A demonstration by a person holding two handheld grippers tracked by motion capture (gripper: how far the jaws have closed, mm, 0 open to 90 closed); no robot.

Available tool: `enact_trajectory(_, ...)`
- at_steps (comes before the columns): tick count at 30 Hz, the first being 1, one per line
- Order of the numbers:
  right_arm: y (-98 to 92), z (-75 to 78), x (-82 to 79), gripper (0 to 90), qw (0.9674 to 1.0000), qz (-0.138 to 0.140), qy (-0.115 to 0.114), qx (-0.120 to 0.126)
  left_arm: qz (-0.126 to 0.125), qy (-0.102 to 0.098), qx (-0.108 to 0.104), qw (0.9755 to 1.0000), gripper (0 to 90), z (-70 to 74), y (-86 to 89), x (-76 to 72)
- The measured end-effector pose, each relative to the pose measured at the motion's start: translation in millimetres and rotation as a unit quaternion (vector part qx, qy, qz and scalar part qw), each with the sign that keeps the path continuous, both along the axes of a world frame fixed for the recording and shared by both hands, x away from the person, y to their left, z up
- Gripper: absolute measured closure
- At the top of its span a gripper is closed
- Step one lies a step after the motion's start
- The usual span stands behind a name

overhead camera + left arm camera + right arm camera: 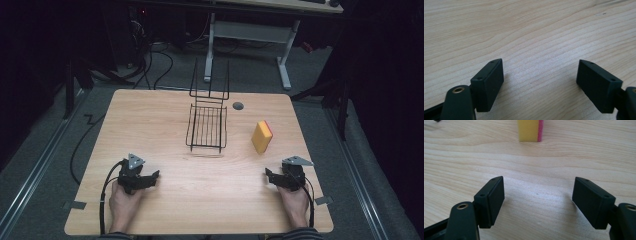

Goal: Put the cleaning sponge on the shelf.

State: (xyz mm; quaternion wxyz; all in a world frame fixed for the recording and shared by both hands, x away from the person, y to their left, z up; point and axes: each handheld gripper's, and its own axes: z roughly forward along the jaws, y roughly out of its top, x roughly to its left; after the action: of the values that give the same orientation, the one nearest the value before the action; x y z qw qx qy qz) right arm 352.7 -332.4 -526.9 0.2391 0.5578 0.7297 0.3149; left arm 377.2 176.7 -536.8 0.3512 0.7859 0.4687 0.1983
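On the light wooden table [200,200], the left gripper [150,177] rests near the front left edge with its jaws spread apart over bare wood. The right gripper [271,176], jaws likewise wide apart and empty, sits at the front right, facing the yellow rectangular sponge with a pink side [262,136], which stands upright beyond it, right of the black wire rack [207,127]

No readable text, label, brand, number or sign appears on anything here.
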Motion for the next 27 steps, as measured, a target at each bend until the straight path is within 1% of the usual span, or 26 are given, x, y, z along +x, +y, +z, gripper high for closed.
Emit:
enact_trajectory(2,0.2,1.1,-0.9,27.0,1.0000,0.000,0.000,0.001,0.000,0.000,0.000,1.0000,22.4,0.0,0.0,0.0)
enact_trajectory(3,-0.2,3.0,-2.6,27.4,1.0000,0.002,0.000,0.007,0.000,0.000,0.000,1.0000,22.4,0.0,0.0,0.0)
enact_trajectory(7,-1.5,6.3,-5.4,28.0,0.9999,0.000,-0.002,0.015,0.000,0.000,0.000,1.0000,22.4,0.0,0.0,0.0)
enact_trajectory(8,-2.6,7.7,-6.3,28.2,0.9999,0.004,-0.008,0.015,0.000,0.000,0.000,1.0000,22.4,0.0,-0.1,0.0)
enact_trajectory(11,-1.8,8.4,-7.6,28.2,0.9998,0.004,-0.007,0.016,0.000,0.000,0.000,1.0000,22.3,0.0,-0.1,-0.1)
enact_trajectory(14,0.3,8.8,-8.5,28.4,0.9998,0.010,-0.005,0.013,0.000,0.000,0.000,1.0000,22.3,0.0,-0.1,0.0)
enact_trajectory(17,1.6,10.6,-10.2,28.6,0.9997,0.013,-0.011,0.016,0.000,0.000,0.000,1.0000,22.3,0.0,0.0,0.0)
enact_trajectory(18,3.4,12.5,-12.0,28.6,0.9996,0.011,-0.014,0.021,0.000,0.000,0.000,1.0000,22.3,0.0,0.0,0.0)
enact_trajectory(23,6.5,17.8,-14.0,28.5,0.9994,0.016,-0.017,0.024,0.000,0.000,0.000,1.0000,22.3,0.0,0.0,0.0)
enact_trajectory(27,10.6,26.1,-13.2,28.5,0.9990,0.022,-0.027,0.027,0.000,0.000,0.000,1.0000,22.3,0.0,0.0,0.0)
